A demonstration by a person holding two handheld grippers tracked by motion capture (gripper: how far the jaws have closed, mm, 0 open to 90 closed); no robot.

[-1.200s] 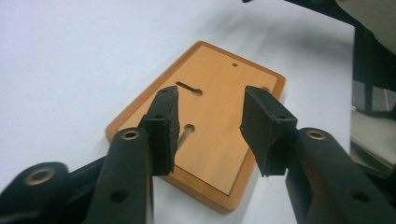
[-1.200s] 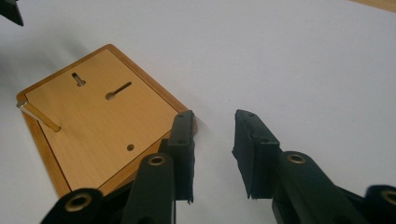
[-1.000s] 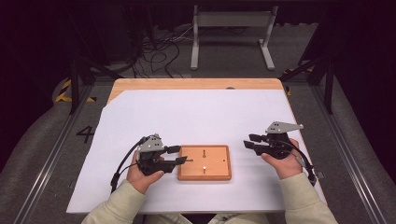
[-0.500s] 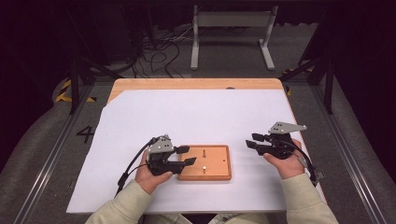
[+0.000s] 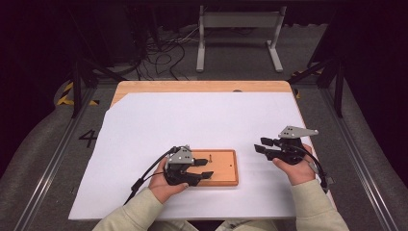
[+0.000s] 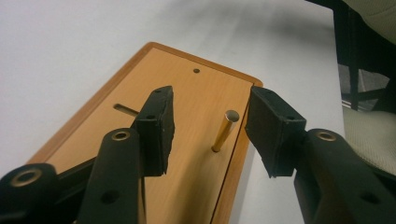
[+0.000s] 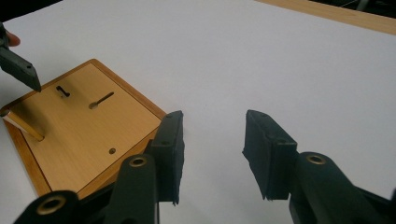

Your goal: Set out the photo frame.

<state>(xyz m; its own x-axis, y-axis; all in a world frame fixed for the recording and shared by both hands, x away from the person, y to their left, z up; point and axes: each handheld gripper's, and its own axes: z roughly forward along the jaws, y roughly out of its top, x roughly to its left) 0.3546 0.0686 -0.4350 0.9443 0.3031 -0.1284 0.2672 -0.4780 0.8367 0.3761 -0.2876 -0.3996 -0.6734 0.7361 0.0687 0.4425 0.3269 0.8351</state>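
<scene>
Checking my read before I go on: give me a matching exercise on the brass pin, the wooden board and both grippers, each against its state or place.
1 brass pin
2 wooden board
3 left gripper
4 right gripper

a lies flat on the white sheet
b open, held off to the board's right
c stands upright in the board
d open, jaws either side of the pin

Pairs: 1-c, 2-a, 3-d, 4-b

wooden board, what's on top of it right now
A brass pin stands in the wooden board, between the open left hand-held gripper. A slot and a small hole show too; the board's near end is covered.
</scene>
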